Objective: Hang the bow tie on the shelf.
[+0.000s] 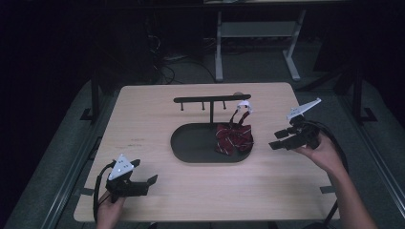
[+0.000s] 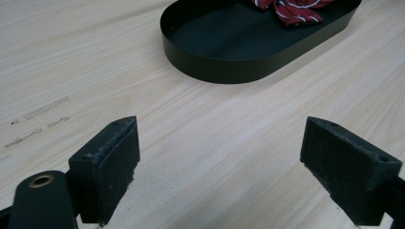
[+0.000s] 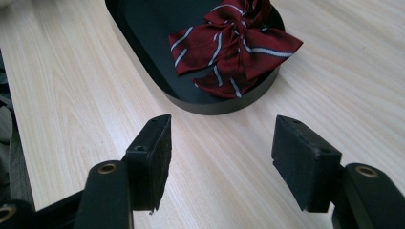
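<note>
Striped bow tie (image 3: 236,47) in black tray (image 3: 143,57), far end cut off.

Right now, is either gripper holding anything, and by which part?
Nothing is held. The left gripper and the right gripper are both open over bare table; the bow tie lies in the tray.

Looks like a lab / recording setup: dark room w/ a pale wood-grain tabletop (image 1: 157,119) under the held tools, white metal legs of another desk (image 1: 218,52) beyond it, loose black cables on grey floor (image 1: 165,64) far ahead-left.
</note>
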{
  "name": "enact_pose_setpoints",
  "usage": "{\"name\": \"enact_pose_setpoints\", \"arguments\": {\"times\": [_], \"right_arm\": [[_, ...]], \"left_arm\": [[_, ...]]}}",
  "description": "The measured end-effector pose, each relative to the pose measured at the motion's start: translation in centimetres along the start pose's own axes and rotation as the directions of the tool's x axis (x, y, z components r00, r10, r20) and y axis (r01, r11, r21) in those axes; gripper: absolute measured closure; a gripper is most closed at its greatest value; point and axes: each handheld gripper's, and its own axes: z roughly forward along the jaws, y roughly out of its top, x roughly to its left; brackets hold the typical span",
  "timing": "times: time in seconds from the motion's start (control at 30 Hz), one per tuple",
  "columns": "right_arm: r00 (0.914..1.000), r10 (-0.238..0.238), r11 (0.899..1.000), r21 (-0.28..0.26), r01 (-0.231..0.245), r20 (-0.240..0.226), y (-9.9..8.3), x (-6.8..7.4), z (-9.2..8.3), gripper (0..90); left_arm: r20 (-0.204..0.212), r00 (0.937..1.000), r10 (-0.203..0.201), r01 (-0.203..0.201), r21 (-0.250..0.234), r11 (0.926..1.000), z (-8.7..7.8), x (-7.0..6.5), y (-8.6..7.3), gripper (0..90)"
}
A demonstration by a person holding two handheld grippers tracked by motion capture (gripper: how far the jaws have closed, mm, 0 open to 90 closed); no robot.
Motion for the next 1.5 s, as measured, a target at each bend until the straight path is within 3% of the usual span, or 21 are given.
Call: {"name": "enact_pose_setpoints", "arguments": {"times": [1.5], "right_arm": [[0.9979, 0.065, 0.998, -0.008, -0.065, 0.001, -6.2, 1.3, 1.2, 37.7]], "left_arm": [[-0.003, 1.0, 0.008, -0.008, 0.006, 1.0, 0.0, -0.1, 0.0, 13.0]]}}
